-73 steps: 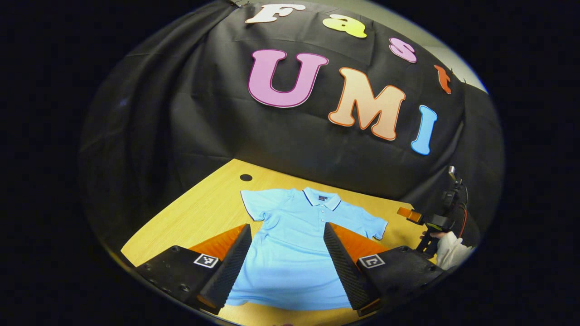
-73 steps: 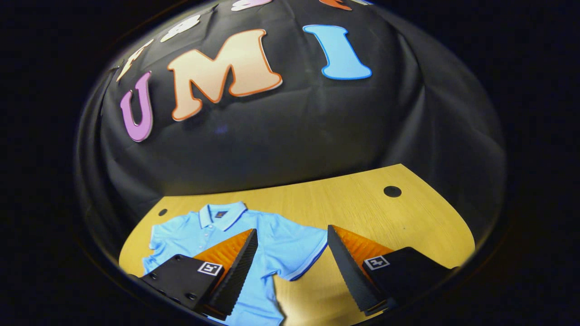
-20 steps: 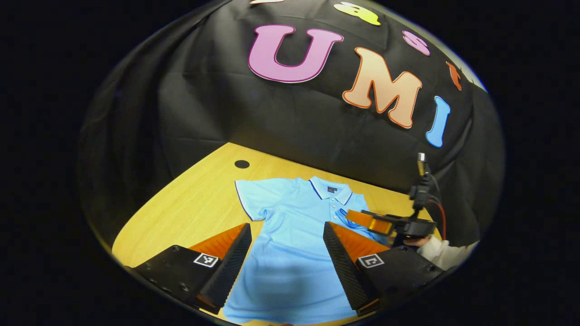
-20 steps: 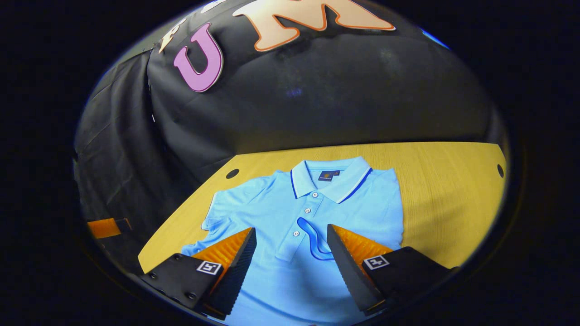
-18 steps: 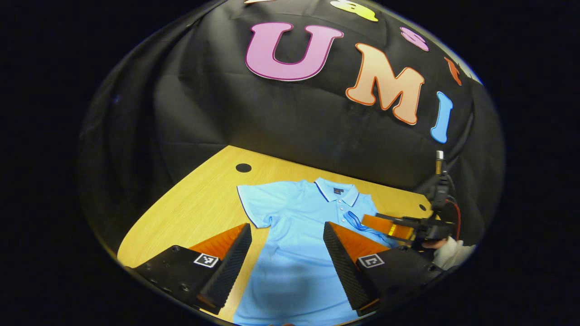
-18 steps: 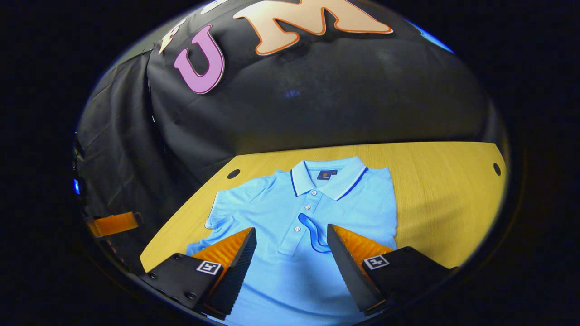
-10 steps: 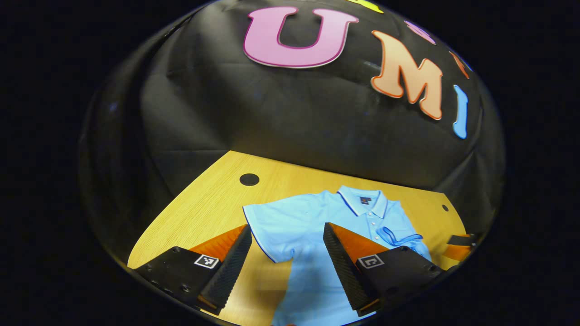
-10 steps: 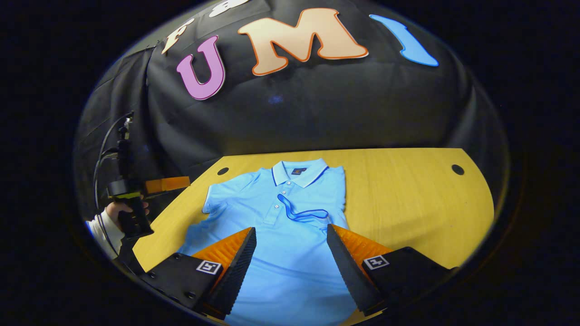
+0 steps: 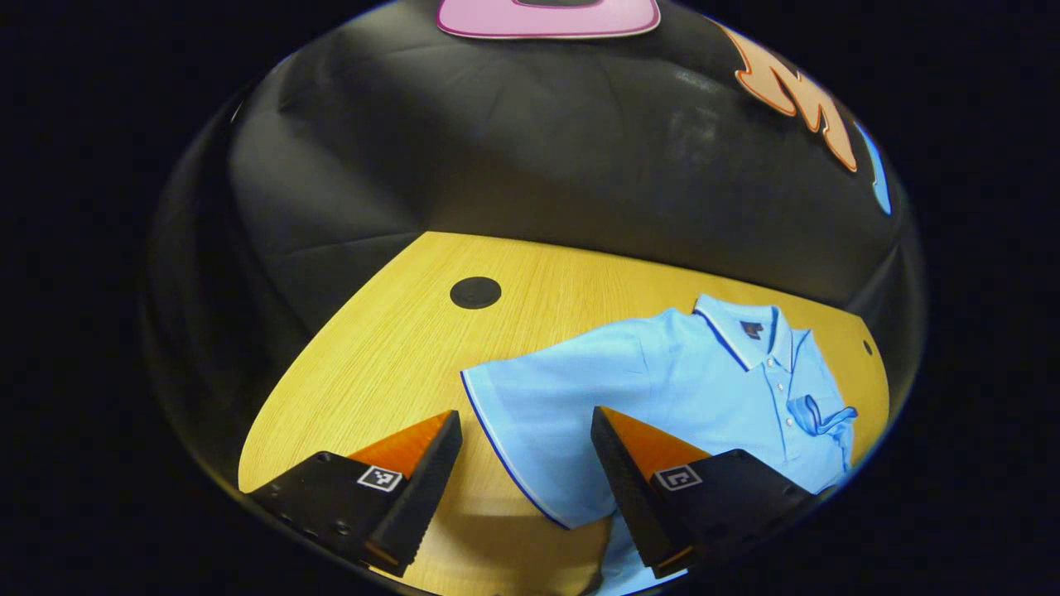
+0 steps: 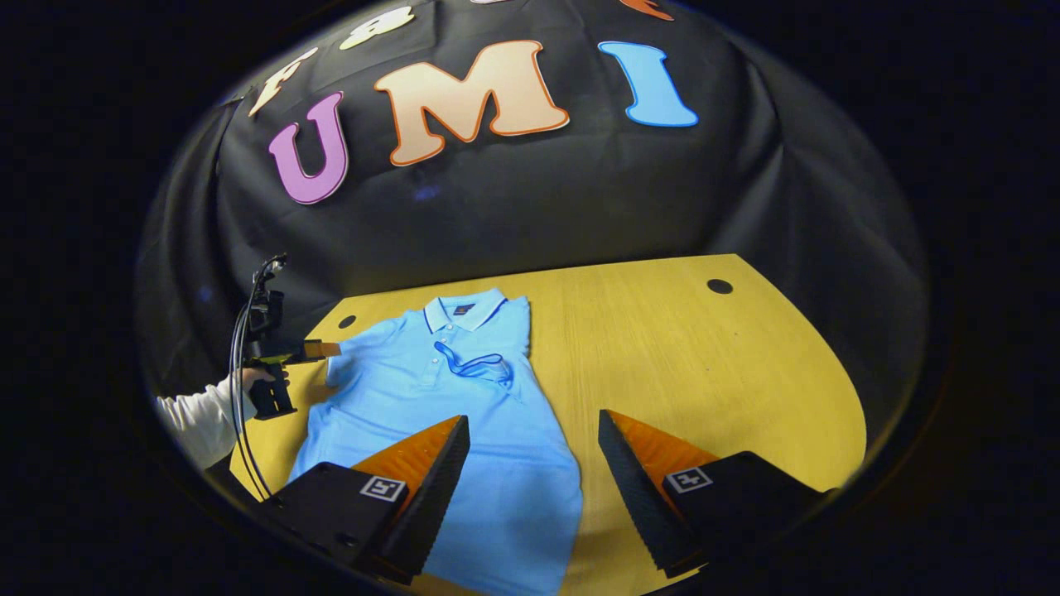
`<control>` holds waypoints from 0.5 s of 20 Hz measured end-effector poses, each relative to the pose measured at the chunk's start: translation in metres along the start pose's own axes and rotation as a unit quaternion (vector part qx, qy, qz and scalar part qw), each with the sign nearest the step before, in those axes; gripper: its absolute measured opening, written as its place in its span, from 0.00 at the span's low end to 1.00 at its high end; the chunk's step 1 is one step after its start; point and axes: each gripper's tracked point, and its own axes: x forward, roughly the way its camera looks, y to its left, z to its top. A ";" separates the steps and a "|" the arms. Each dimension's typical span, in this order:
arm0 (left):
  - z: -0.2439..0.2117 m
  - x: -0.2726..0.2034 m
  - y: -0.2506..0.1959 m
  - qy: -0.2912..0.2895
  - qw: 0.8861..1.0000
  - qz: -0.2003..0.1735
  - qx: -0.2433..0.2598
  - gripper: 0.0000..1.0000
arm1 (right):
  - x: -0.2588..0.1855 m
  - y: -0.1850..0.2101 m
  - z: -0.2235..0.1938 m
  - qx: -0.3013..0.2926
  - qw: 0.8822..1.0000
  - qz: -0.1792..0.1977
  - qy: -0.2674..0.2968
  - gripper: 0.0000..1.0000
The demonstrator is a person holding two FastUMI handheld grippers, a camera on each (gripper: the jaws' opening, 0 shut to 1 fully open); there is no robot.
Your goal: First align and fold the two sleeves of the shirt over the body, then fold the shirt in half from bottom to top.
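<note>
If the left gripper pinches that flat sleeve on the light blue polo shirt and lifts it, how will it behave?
The light blue polo shirt will probably drape limply: its other sleeve already lies folded in soft curves. The flat sleeve looks thin, so probably light. It may drag the body across the smooth wooden table.

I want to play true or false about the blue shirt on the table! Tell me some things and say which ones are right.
1. The shirt lies on a wooden table. True.
2. Both sleeves are folded over the body. False: the right sleeve is folded in, the left sleeve lies spread out flat.
3. The left gripper is open above the spread sleeve. True.
4. The right gripper is pinching the collar. False: it is open and holds nothing.
5. The shirt is folded in half. False: its full length lies open.
</note>
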 end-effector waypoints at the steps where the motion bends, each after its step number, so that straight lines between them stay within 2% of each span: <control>1: -0.003 0.003 -0.004 0.006 1.000 -0.007 0.004 0.93 | -0.004 -0.004 0.000 0.000 1.000 -0.007 -0.001 0.93; 4: -0.009 0.009 -0.001 0.014 1.000 -0.005 0.006 0.82 | -0.014 -0.011 0.002 0.004 1.000 -0.021 -0.004 0.98; 7: -0.010 0.014 0.000 0.014 1.000 -0.002 0.015 0.80 | -0.016 -0.011 0.000 0.006 1.000 -0.024 -0.002 0.98; 8: -0.009 0.013 0.001 0.015 1.000 -0.005 0.021 0.72 | -0.017 -0.011 -0.001 0.006 1.000 -0.023 -0.002 0.98; 10: -0.007 0.016 -0.010 0.014 0.999 -0.024 0.021 0.39 | -0.014 -0.012 -0.001 0.007 1.000 -0.023 0.000 0.98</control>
